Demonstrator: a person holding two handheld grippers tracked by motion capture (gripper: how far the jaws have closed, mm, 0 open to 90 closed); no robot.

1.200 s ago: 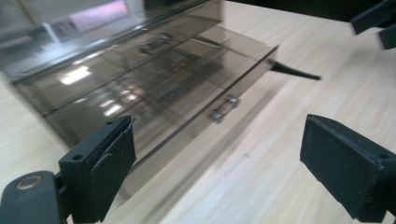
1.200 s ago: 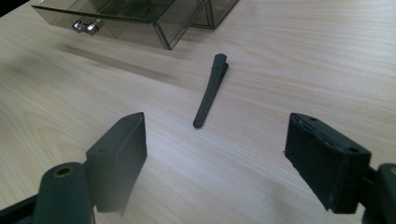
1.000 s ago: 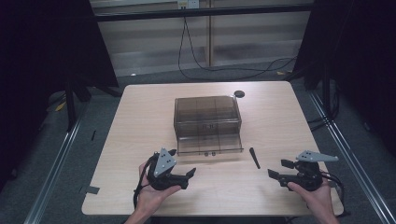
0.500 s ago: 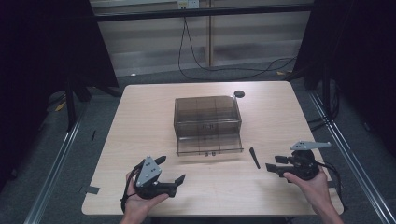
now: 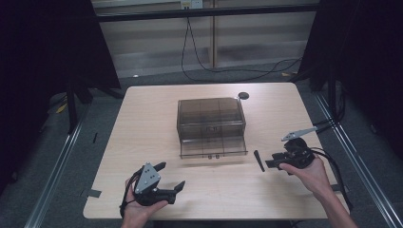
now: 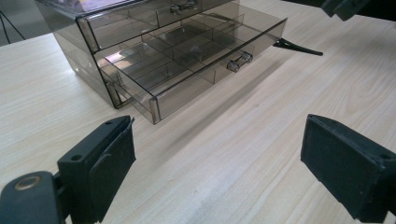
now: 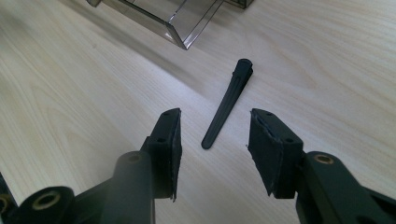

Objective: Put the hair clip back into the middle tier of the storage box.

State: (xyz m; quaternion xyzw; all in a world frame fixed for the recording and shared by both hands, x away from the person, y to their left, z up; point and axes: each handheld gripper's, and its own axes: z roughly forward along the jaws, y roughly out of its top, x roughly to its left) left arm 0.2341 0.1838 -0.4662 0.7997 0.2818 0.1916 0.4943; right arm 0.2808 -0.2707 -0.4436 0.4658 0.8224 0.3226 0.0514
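At the desk's near-left corner, left gripper sits low over the wood, fingers spread wide with nothing between them. Compared with a second ago it has slid toward the near edge and further left, away from the box; barely any shift over the last half second. From the left gripper view it looks across bare desk at the smoked clear drawer box, whose bottom drawer is pulled out, divided compartments visible, small knobs on the front. Box and drawer unchanged from the earlier frames. Just right of the drawer's front corner lies the black hair clip, flat on the desk, same spot as before, not touching the drawer. Right gripper has moved in toward the clip from the right, slightly higher than a second ago, and now sits close beside it. Its fingers have just been closing: a medium gap now, much narrower than earlier. In the right gripper view the clip's thin tip points into the gap between the fingers, pads not touching it, clip on the wood. Far edge: small dark round object, unmoved.
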